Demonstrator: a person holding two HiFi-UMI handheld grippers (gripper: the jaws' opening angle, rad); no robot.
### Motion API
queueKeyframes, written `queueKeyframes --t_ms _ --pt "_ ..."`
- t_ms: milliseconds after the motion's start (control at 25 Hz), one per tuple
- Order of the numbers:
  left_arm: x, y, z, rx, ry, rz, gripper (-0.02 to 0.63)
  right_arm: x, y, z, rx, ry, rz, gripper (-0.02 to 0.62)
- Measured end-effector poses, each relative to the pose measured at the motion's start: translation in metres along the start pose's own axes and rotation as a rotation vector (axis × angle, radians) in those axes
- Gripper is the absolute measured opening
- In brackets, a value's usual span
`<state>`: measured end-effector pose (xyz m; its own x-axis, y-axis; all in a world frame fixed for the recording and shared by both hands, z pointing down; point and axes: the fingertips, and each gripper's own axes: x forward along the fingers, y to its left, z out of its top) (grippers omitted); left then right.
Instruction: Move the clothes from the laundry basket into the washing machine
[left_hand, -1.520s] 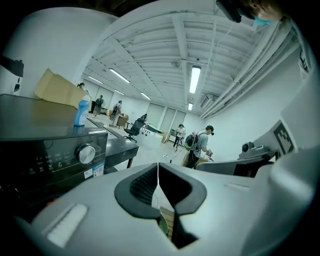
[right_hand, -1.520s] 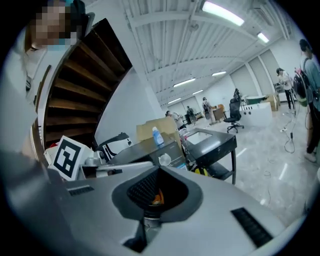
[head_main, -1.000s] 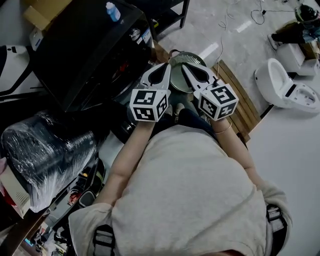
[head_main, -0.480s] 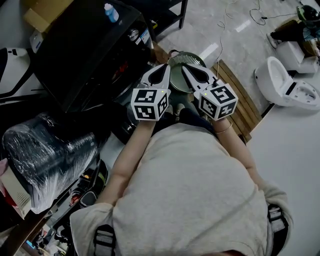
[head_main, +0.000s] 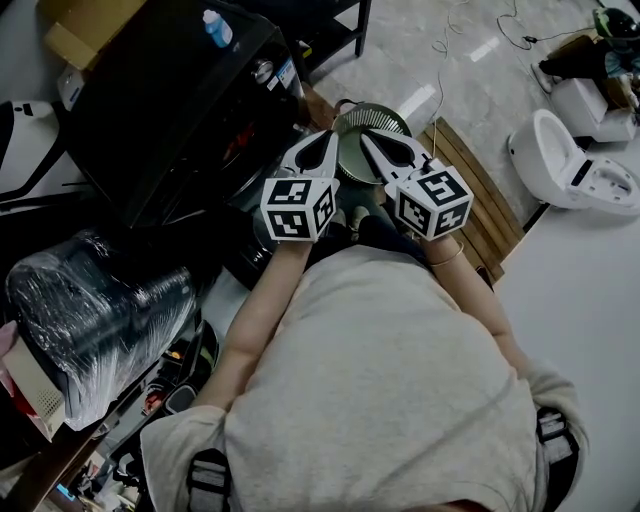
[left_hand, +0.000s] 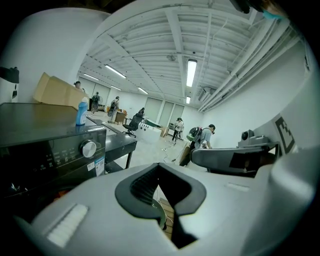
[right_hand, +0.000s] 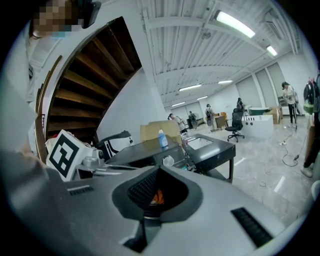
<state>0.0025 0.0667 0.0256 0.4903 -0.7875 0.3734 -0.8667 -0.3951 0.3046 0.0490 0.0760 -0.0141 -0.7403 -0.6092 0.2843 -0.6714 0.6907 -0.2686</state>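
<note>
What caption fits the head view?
Left gripper and right gripper, shut and empty, near green basket beside washing machine.

Pale stone floor (head_main: 470, 90). On it: black washing machine (head_main: 170, 100) at left, green laundry basket (head_main: 375, 117) at the slatted wooden pallet's (head_main: 480, 200) end, white toilet (head_main: 570, 170) at right, loose cables (head_main: 520, 30).

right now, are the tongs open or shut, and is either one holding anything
left tongs: shut, holding nothing
right tongs: shut, holding nothing

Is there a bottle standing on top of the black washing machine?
Yes, a blue bottle stands upright on the washing machine, on its flat top.
</note>
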Motion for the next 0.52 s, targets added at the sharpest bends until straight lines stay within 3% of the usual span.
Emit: queueKeyframes --t_ms 520 --pt "0.0032 0.0009 -0.0054 -0.045 0.019 -0.007 0.009 0.0034 0.0008 -0.0043 -0.005 0.020 0.010 0.008"
